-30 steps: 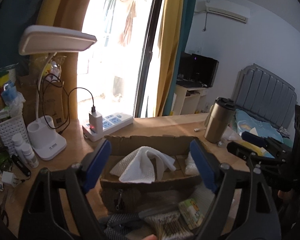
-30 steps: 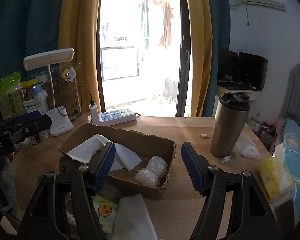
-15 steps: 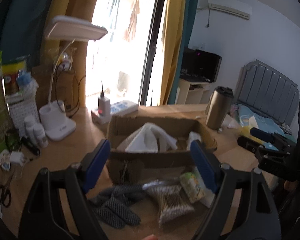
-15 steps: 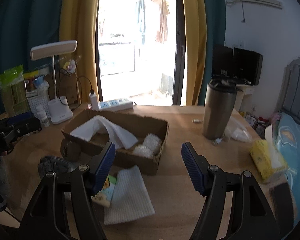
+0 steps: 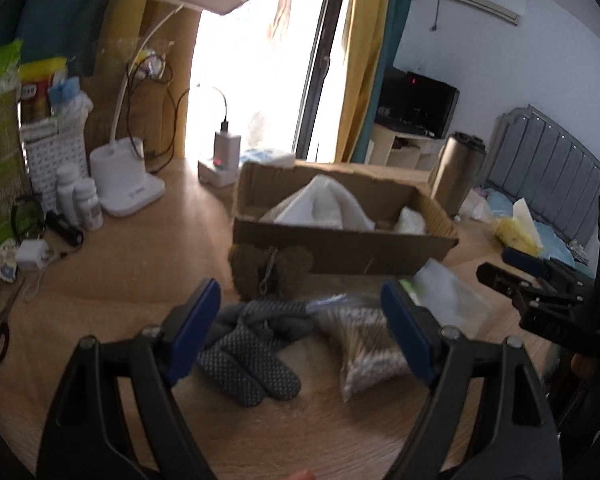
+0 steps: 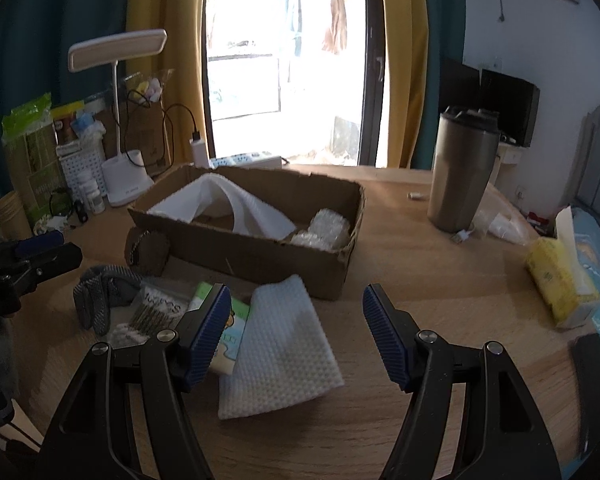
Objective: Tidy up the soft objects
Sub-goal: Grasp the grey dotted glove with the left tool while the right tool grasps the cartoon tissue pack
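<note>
White cloth (flat) beside box

The left claw hangs spread wide and empty over the wooden counter. Between its blue pads lie grey gloves and a bag of cotton swabs. Farther off, a cardboard box holds a white cloth.

box: brown cardboard | cloth: white, small bumps pattern | socks: grey, dotted | tumbler: grey metal | tissue pack: yellow | gripper pads: blue, ribbed
</note>
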Tool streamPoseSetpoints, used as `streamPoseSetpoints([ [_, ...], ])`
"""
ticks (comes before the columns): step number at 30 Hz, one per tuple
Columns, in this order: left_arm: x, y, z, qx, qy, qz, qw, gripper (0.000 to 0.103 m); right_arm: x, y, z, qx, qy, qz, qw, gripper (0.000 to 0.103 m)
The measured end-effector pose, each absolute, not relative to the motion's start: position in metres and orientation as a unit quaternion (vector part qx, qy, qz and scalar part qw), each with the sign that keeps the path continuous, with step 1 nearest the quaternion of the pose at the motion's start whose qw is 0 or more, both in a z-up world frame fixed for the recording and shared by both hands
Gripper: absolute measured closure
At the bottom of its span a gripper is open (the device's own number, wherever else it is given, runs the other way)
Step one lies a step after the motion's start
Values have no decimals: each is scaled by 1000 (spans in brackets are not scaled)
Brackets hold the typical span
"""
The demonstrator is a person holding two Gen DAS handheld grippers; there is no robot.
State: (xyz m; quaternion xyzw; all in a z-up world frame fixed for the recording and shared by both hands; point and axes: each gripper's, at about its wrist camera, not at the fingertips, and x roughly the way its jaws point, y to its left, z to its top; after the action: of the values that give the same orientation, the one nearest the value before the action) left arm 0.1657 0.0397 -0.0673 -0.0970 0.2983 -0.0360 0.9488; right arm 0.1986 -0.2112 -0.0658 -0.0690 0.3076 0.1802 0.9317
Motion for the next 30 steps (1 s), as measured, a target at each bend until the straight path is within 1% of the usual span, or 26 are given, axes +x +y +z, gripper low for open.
streamPoseSetpoints([
  [15,171,59,-99,-108,334,-24,936,19,202,-172,-86,-75,336,235,909,31],
  [20,177,64,-108,-107,349,-21,931,19,211,-164,-95,-61,361,250,896,31],
  [24,184,64,-112,-106,359,-26,927,19,214,-160,-101,-57,376,263,887,34],
  [30,199,62,-116,-99,378,-28,920,19,217,-158,-110,-54,396,266,877,34],
])
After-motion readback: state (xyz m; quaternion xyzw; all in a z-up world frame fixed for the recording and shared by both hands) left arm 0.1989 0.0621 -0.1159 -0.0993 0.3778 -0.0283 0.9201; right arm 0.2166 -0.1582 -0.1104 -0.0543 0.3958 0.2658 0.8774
